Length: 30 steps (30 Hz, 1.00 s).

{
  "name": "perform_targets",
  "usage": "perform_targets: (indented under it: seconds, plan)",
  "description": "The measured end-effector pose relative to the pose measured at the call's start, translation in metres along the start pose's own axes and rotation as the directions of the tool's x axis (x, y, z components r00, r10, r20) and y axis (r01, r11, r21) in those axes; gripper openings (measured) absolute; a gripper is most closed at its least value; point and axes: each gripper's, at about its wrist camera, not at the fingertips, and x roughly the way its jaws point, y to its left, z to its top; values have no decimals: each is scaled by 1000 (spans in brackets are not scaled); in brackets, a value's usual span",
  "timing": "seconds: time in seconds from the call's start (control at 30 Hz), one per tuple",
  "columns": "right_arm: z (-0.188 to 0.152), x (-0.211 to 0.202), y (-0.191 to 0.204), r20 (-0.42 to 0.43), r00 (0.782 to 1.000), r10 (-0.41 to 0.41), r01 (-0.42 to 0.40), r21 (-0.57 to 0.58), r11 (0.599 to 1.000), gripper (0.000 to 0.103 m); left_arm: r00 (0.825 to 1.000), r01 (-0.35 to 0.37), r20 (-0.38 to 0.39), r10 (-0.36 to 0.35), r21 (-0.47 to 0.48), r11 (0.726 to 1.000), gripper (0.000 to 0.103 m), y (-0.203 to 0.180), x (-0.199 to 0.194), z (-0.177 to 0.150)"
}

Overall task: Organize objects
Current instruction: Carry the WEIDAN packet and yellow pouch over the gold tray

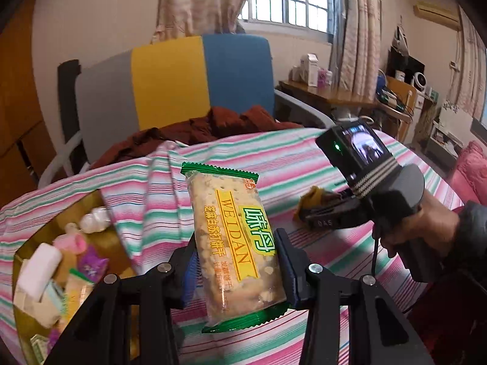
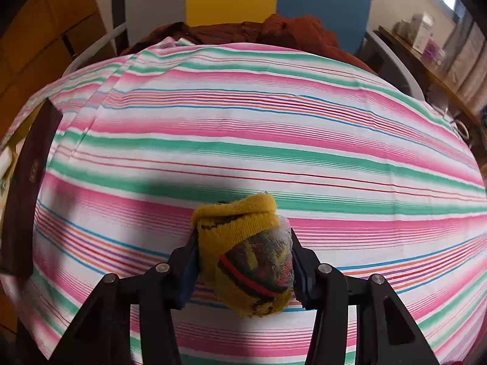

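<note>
A cracker packet [image 1: 234, 243] with green ends and a yellow label stands nearly upright between the pads of my left gripper [image 1: 236, 263], which is shut on it above the striped cloth. To the right, a person's hand [image 1: 426, 231] holds my right gripper [image 1: 307, 210] low over the cloth. A rolled yellow sock [image 2: 243, 249] with red and dark stripes fills the right wrist view, and my right gripper [image 2: 243, 263] is shut on it, just over the tablecloth [image 2: 274, 121]. One dark finger [image 2: 27, 182] of the left gripper shows at that view's left edge.
A gold box [image 1: 70, 210] at the lower left holds several wrapped snacks and sweets. A grey, yellow and blue chair [image 1: 170, 82] with a brown garment [image 1: 219, 124] stands behind the table. Cluttered desks and curtains line the right wall.
</note>
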Motion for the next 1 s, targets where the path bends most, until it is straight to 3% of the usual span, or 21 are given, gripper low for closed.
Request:
perform_targets:
  seconds: [0.27,0.43,0.57,0.73,1.0]
  plan:
    - [-2,1,9,-18,1000,-4,4,-20,1000,51,998,-48,39,50,-48,998,45,33,-33,-3]
    - [-4,-6,21,-41,999,-3,2,-27,1000,50,996,-74,37,78,-111,991,45,65,-45,-13]
    - [-4,-23,42,-12,999,33,-34,-30,999,49,993,-100,39,109,-180,979,45,94,-57,-26]
    - [-1,-56,79,65,994,91,-87,-68,994,48,983,-162,36,180,-286,944,45,145,-81,-47]
    - [-9,-114,165,180,955,238,-208,-170,963,48,960,-260,-16,279,-409,875,45,206,-109,-91]
